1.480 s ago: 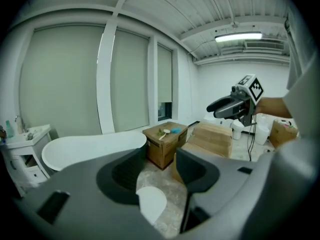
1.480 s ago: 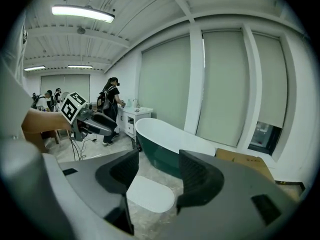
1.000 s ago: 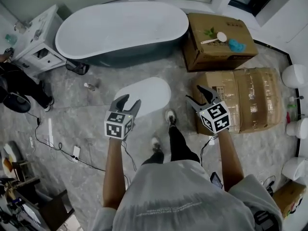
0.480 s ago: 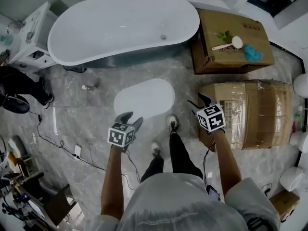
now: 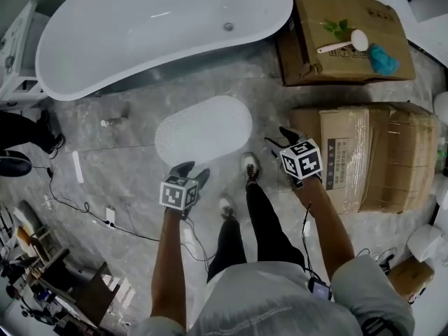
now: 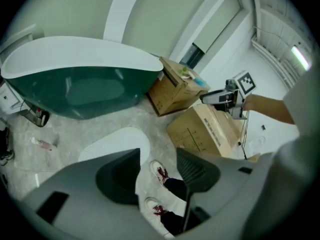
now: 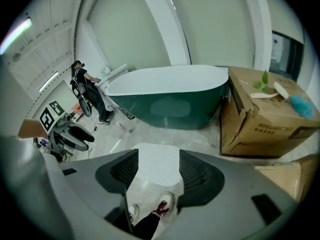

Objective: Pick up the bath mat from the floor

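The white oval bath mat lies flat on the grey marble floor in front of the bathtub; it also shows in the left gripper view and the right gripper view. My left gripper hovers just off the mat's near edge, its jaws opening with nothing between them. My right gripper hangs to the right of the mat, open and empty. Both are held above the floor, apart from the mat.
A white bathtub stands behind the mat. Two cardboard boxes sit to the right. My shoes stand just near of the mat. Cables, a small bottle and another person are at left.
The head view has pushed forward, so the mat and tub sit larger in frame. Both grippers have come closer to the mat, the left one nearing its near edge.
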A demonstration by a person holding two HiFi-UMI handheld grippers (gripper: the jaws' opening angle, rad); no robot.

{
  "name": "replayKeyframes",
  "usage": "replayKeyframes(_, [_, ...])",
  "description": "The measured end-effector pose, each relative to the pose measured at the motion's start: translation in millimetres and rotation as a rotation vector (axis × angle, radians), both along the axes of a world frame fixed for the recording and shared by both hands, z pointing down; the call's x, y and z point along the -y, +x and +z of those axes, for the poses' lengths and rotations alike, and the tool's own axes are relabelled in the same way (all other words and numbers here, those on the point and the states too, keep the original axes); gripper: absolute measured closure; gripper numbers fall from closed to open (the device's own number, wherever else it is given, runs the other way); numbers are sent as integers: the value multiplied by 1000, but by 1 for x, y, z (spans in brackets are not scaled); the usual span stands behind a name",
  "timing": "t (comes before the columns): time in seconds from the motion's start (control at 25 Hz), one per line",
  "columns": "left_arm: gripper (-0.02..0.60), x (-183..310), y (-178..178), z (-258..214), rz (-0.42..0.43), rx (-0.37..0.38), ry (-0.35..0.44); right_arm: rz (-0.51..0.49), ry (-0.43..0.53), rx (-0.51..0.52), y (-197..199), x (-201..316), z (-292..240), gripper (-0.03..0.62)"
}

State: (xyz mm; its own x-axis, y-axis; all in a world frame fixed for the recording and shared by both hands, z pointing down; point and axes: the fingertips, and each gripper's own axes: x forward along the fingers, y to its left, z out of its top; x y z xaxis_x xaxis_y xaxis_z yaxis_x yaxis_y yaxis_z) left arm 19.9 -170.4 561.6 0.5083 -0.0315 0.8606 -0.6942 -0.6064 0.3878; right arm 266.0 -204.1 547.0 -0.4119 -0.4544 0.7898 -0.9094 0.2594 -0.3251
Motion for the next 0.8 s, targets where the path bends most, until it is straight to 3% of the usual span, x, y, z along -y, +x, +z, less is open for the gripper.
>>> replayKeyframes(0.32, [353, 27, 14, 103, 69, 0, 13, -36, -53, 92, -22, 21, 117, 312])
replayKeyframes(0.8, [333, 40, 56, 339, 138, -17, 89, 8, -65, 106, -23, 18, 347, 299])
